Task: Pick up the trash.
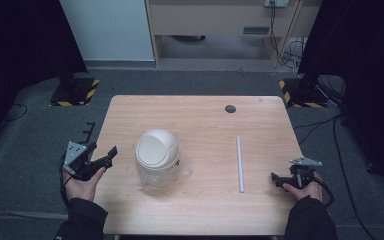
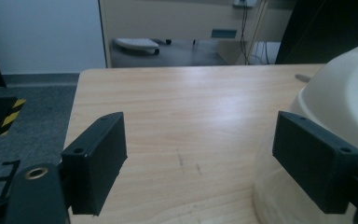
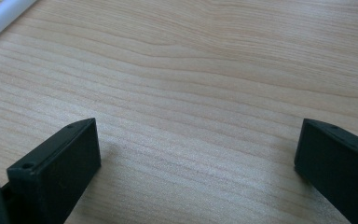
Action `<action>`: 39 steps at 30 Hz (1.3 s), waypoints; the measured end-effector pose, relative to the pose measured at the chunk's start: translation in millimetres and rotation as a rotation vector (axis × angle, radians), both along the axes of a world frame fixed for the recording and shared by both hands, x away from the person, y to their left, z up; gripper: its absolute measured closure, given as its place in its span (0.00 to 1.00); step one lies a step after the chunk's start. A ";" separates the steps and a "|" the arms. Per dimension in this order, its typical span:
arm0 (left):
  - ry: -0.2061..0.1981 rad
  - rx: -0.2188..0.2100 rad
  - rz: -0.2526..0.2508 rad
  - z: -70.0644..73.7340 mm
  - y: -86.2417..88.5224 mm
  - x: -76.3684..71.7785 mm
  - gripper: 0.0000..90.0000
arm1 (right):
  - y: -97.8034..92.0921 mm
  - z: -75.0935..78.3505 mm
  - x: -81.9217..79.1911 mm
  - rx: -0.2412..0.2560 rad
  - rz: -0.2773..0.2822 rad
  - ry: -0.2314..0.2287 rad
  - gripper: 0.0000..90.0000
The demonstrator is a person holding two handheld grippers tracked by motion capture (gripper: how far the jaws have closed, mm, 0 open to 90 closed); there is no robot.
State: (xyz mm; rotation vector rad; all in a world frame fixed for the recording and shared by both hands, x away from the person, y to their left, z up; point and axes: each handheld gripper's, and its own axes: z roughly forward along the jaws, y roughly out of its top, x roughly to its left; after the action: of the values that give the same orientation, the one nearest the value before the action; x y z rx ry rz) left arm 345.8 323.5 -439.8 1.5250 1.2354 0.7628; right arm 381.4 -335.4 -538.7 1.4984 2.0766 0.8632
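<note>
Entering from the bottom edge of the high view, two dark sleeves lead to the hands, each holding a gripper at a lower corner of the desk (image 1: pixel 205 210). The left gripper (image 1: pixel 109 156), at the lower left of the frame, hangs over the desk's left edge with its fingers (image 2: pixel 95 161) spread wide and nothing between them; in the left gripper view the right-hand finger stands in front of the cream bin's side, though contact cannot be told. The right gripper (image 1: pixel 276 179), at the lower right, sits low over bare wood, its fingers (image 3: pixel 58 170) likewise spread apart and empty. Just beyond the left gripper, left of centre in the high view, stands the cream domed bin (image 1: pixel 157 152), upright, with a clear plastic liner (image 1: pixel 182 170) bunched around its base. Right of centre lies a thin white rod (image 1: pixel 239 164), running near to far, well apart from the bin and near the right gripper. Farther up, a small dark round hole (image 1: pixel 230 108) marks the desk's far side.
</note>
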 end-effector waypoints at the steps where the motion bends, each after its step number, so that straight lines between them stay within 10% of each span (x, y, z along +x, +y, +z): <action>1: 0.000 0.000 0.000 0.0 0.0 0.0 0.20 | 0.0 0.0 0.0 0.000 0.000 0.000 0.01; 23: -0.115 -0.081 -0.117 31.3 -25.7 -6.8 0.21 | 0.1 0.0 -0.1 0.000 0.000 0.000 0.01; 39: -0.077 -0.063 -0.218 23.5 -50.3 -2.0 0.20 | 0.1 0.0 -0.1 0.000 0.000 0.000 0.01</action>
State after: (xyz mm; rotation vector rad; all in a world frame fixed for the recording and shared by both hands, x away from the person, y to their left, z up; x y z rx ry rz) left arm 343.8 273.2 -416.3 1.5345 1.0078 0.6276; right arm 381.3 -335.3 -538.7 1.4985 2.0763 0.8629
